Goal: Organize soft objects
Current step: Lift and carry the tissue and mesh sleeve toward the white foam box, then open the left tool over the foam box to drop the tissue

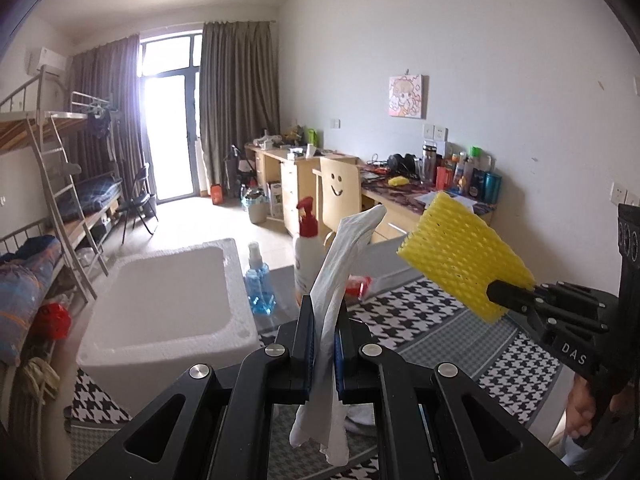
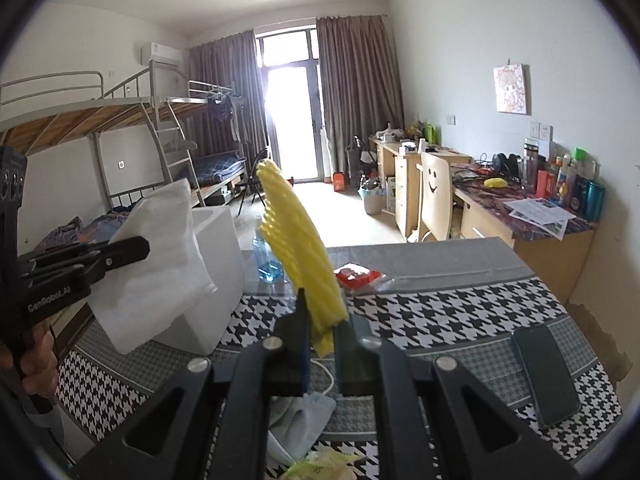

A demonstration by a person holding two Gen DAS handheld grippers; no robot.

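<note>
Left wrist view: the left gripper has its two fingers closed on a white foam sheet, which stands upright between the blue pads and droops below them. To its right, held in the air, the right gripper pinches one corner of a yellow foam fruit net.

Right wrist view: the right gripper clamps the lower end of the yellow foam fruit net, which rises edge-on and tilts to the left. At left, the left gripper holds the white foam sheet flat-on, just in front of a white styrofoam box.

Both pieces hang above a table with a black-and-white houndstooth cloth. The open box sits at the table's left end, with a blue spray bottle just beside it and a white pump bottle with a red top close by. A red packet lies behind the net, a dark phone near the right edge, and a light blue face mask under the right gripper.
</note>
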